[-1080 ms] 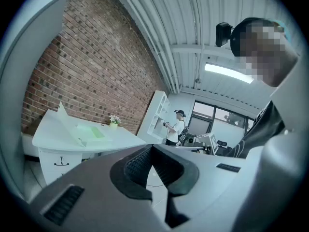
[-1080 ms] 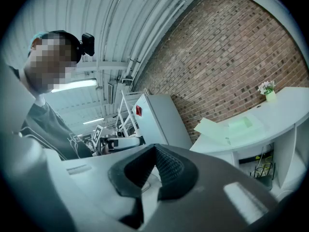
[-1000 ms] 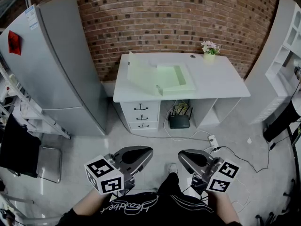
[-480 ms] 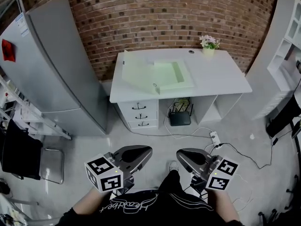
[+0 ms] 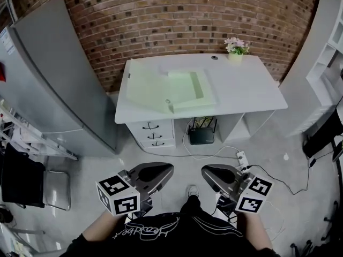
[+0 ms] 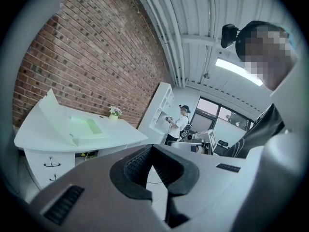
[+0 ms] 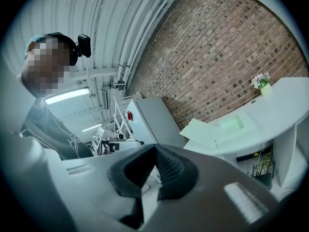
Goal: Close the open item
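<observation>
A pale green box (image 5: 188, 88) lies open on the white desk (image 5: 252, 90), its lid (image 5: 146, 85) folded back to the left. The box also shows small in the left gripper view (image 6: 83, 127) and the right gripper view (image 7: 228, 127). Both grippers are held low near my body, far from the desk. My left gripper (image 5: 168, 170) is shut with nothing in it, jaws meeting at the tips (image 6: 152, 149). My right gripper (image 5: 207, 173) is likewise shut and empty (image 7: 154, 152).
A grey fridge (image 5: 48, 74) stands left of the desk, a white shelf unit (image 5: 328, 47) to its right. A flower pot (image 5: 235, 51) sits at the desk's back. Drawers (image 5: 153, 134), a router (image 5: 200, 137) and a power strip (image 5: 242, 158) lie under it. A black chair (image 5: 21, 176) stands at left.
The head view has drawn nearer to the desk, which sits larger and more central. Both grippers keep their place and stay shut.
</observation>
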`<action>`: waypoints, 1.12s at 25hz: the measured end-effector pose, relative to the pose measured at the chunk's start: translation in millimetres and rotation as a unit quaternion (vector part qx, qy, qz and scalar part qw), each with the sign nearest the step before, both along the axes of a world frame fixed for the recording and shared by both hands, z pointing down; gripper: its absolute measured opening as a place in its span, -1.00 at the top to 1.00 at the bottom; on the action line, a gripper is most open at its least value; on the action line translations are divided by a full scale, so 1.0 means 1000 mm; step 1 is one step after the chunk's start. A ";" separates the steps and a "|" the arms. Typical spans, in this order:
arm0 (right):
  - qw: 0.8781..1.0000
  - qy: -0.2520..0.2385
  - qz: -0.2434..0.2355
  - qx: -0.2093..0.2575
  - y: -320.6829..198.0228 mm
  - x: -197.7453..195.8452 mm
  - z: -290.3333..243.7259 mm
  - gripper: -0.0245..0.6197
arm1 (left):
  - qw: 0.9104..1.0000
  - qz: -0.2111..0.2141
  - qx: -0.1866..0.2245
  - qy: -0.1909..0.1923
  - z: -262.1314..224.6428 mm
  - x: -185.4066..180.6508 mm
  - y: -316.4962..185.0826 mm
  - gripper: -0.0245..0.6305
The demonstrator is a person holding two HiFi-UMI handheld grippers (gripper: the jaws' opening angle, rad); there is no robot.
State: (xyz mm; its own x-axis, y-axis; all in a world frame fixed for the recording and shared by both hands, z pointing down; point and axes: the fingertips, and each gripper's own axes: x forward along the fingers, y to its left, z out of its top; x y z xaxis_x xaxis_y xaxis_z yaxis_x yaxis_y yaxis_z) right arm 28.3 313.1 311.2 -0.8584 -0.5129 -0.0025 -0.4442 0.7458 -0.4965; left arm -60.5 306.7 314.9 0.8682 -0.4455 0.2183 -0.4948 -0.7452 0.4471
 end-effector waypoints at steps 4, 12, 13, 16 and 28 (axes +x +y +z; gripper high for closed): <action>1.000 -0.001 0.001 -0.002 -0.034 0.019 -0.001 0.91 | 1.000 -0.001 -0.004 -0.001 -0.001 0.018 -0.035 0.92; 1.000 0.006 0.010 -0.002 -0.103 0.067 0.001 0.91 | 1.000 -0.007 -0.008 -0.001 0.004 0.060 -0.103 0.92; 1.000 0.005 0.011 -0.002 -0.111 0.073 0.001 0.91 | 1.000 -0.009 -0.007 -0.003 0.005 0.064 -0.110 0.92; 1.000 0.001 0.011 0.000 -0.131 0.091 0.003 0.91 | 1.000 -0.016 -0.009 -0.008 0.008 0.076 -0.129 0.92; 0.999 -0.009 0.020 0.046 -0.171 0.131 -0.021 0.91 | 0.999 -0.030 0.032 -0.022 -0.014 0.112 -0.167 0.92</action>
State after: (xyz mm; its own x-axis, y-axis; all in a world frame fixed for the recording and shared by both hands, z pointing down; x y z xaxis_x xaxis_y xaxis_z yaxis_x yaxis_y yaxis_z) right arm 159.7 141.8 289.7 -0.8362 -0.5444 -0.0668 -0.4663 0.7697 -0.4360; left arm 51.9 139.6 301.2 0.8294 -0.5115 0.2245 -0.5580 -0.7398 0.3759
